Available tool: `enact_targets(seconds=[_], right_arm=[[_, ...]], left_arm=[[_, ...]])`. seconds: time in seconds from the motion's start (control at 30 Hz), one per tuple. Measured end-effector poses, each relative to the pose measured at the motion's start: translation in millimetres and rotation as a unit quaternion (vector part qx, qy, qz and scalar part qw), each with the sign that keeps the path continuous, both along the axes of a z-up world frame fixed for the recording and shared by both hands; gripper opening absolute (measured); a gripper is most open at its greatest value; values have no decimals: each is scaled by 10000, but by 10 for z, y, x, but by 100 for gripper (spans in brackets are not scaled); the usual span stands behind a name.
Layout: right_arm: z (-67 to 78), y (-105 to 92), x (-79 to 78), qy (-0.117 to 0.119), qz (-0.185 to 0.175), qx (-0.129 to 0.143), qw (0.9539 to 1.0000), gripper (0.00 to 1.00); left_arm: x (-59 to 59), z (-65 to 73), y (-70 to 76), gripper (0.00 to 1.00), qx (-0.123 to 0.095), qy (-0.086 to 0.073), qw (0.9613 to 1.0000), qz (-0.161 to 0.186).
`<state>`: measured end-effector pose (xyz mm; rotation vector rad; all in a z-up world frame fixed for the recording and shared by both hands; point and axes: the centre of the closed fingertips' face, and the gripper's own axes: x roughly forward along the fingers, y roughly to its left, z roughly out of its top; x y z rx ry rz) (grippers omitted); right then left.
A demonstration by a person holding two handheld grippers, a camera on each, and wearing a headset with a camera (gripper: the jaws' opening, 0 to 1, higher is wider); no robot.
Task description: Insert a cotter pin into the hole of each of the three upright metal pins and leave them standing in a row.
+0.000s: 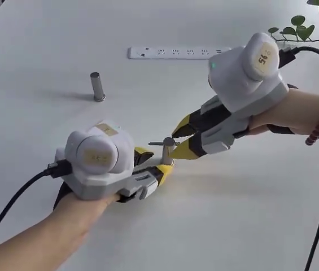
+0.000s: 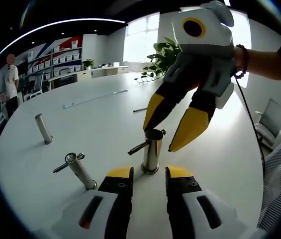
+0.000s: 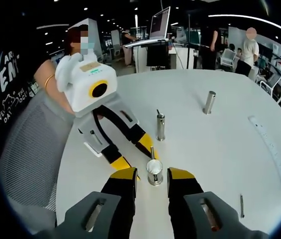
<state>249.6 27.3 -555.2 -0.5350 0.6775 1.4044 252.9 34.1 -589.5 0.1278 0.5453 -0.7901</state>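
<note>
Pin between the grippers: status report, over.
Left gripper open at base, right gripper open at top, both flanking the pin. It stands upright, cotter pin through it. Far pin bare; nothing in the way.

Worktop (image 1: 232, 226) is viewed downward from the head; metal pin (image 1: 169, 150) is faced closely from opposite sides in gripper views.

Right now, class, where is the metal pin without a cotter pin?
Head view, upper left: the bare metal pin stands alone, below-left of the power strip.
</note>
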Motion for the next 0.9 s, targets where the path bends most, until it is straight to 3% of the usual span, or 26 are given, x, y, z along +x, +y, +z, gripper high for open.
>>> enact_targets(seconds=[0.47, 0.5, 0.73, 0.9], right_arm=[[-87, 103, 33, -334, 104, -6, 9994, 14], [-87, 109, 44, -370, 94, 0, 9993, 9], [-88, 102, 49, -390, 114, -13, 9992, 9], [-77, 107, 40, -365, 69, 24, 9993, 9]], left_arm=[[-68, 70, 53, 26, -111, 81, 9999, -20], [-74, 105, 55, 26, -158, 66, 9999, -20], [-85, 127, 77, 26, -224, 135, 9997, -4], [-159, 183, 119, 26, -276, 137, 9995, -27]])
